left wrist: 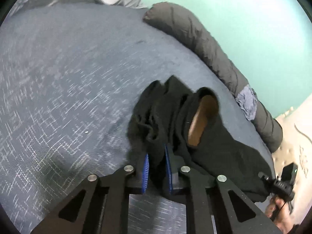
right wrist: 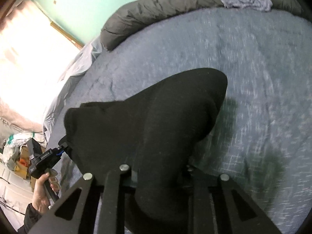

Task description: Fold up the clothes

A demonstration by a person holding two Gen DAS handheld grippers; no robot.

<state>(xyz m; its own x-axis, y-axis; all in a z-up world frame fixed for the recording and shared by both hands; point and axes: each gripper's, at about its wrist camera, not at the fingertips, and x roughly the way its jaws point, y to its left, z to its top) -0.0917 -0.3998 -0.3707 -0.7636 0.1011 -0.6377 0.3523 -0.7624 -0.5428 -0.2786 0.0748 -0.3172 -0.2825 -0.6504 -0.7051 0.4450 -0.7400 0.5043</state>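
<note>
A black garment (left wrist: pixel 214 146) with a brown inner lining (left wrist: pixel 200 120) hangs between both grippers above the blue-grey bed (left wrist: pixel 68 78). My left gripper (left wrist: pixel 158 167) is shut on a bunched edge of it, blue pads (left wrist: pixel 146 172) pressed on the cloth. In the left wrist view my right gripper (left wrist: pixel 262 175) grips the garment's other end at lower right. In the right wrist view the garment (right wrist: pixel 156 126) drapes over my right gripper (right wrist: pixel 161 173), hiding its fingers. The left gripper (right wrist: pixel 63 148) holds the far corner at left.
A rolled dark grey duvet (left wrist: pixel 204 44) lies along the bed's far edge by the teal wall (left wrist: pixel 234 9), with a crumpled blue-grey cloth (left wrist: pixel 246 103) on it. A bright curtained window (right wrist: pixel 29 58) and clutter on the floor (right wrist: pixel 19 156) are beside the bed.
</note>
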